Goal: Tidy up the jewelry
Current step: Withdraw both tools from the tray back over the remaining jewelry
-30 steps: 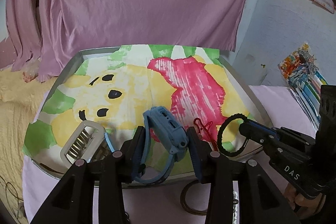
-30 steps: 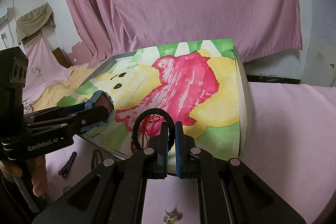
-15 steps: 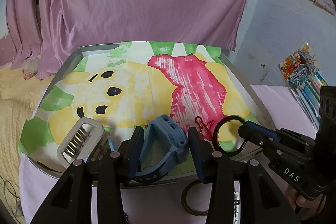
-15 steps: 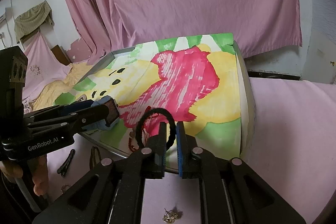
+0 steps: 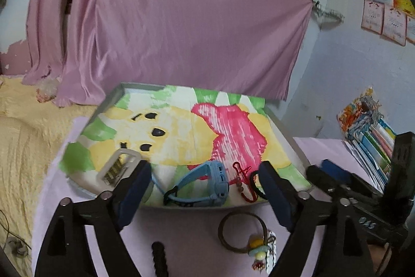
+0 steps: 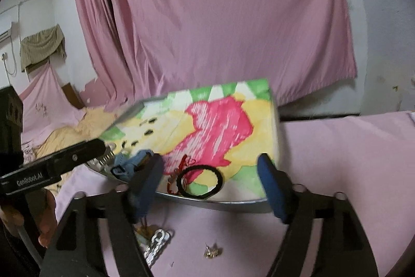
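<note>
A blue watch (image 5: 205, 186) lies on its side near the front edge of the cloth-lined tray (image 5: 207, 207). My left gripper (image 5: 205, 188) stands open just in front of it, not touching. A black hair tie (image 6: 220, 178) lies flat on the tray beside a red cord bracelet (image 6: 179, 173). My right gripper (image 6: 210, 186) is open in front of the tie, holding nothing. In the left wrist view the hair tie (image 5: 252, 179) is partly hidden behind my finger. The watch (image 6: 129, 162) also shows in the right wrist view.
A white hair clip (image 5: 116, 166) rests on the tray's left. On the pink tabletop before the tray lie a brown hair ring with a charm (image 5: 243, 230), a white chain (image 6: 155, 243) and a small gold earring (image 6: 212, 252). Books (image 5: 371, 131) stand at the right.
Both grippers opened and drew back. The left one let go of the blue watch and the right one let go of the black hair tie; both things now rest on the tray.
</note>
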